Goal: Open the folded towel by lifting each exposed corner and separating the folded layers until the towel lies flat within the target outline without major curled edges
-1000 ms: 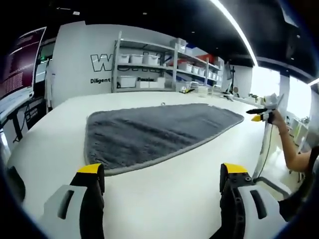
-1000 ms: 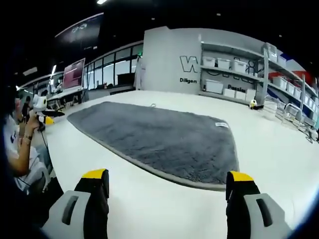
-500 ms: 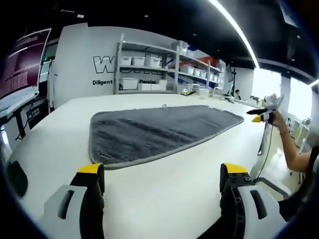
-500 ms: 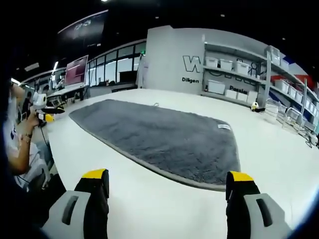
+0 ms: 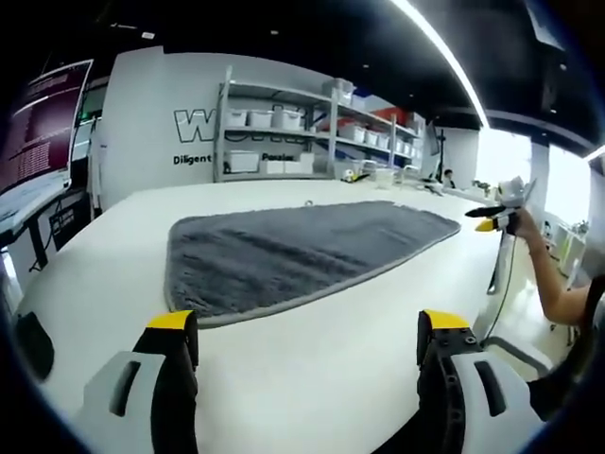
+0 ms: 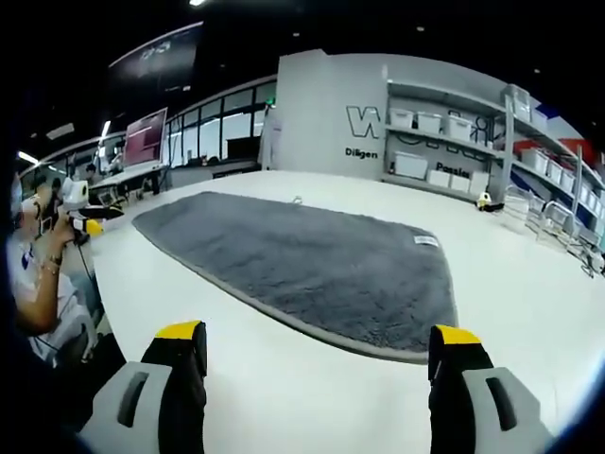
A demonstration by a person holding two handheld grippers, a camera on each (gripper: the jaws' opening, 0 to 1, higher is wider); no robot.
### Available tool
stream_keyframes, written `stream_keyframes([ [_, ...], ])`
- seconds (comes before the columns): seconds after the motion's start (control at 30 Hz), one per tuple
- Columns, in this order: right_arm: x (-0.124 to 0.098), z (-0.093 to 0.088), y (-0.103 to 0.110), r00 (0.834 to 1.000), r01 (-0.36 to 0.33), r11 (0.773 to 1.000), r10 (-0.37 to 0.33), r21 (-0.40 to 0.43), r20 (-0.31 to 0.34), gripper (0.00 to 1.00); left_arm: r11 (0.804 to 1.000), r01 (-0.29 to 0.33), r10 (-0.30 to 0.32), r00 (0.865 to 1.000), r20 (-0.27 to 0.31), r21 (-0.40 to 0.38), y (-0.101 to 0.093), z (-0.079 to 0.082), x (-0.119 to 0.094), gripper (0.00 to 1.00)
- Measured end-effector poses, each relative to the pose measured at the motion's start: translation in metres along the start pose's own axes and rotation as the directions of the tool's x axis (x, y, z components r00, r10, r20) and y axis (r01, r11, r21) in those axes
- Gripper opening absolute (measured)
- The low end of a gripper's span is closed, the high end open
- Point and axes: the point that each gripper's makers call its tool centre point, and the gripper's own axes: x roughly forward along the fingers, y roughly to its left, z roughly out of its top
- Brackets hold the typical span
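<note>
A grey fluffy towel (image 5: pixel 293 251) lies spread flat on the white table (image 5: pixel 312 369), its near corner rounded and edged with a grey hem. In the right gripper view the same towel (image 6: pixel 312 260) stretches from far left to near right, with a small white label (image 6: pixel 425 240) near its right edge. My left gripper (image 5: pixel 307 326) is open, held above the table short of the towel's near edge. My right gripper (image 6: pixel 317 331) is open too, just short of the towel's near hem. Nothing is between either pair of jaws.
Metal shelves with white bins (image 5: pixel 284 132) stand against the back wall. The other gripper (image 5: pixel 496 216) and a person's arm appear at the right of the left gripper view. A person holding a gripper (image 6: pixel 80 213) sits at the left in the right gripper view. The table's edge runs there.
Both views have shifted only slightly with my hands. The towel lies as before and both grippers stay open.
</note>
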Motion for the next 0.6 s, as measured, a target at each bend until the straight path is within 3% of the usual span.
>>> stream_keyframes([
  [0.6, -0.002, -0.014, 0.001, 1.0, 0.01, 1.0, -0.009, 0.02, -0.012, 0.99, 1.0, 0.013, -0.013, 1.0, -0.018, 0.002, -0.003, -0.004, 0.004, 0.95],
])
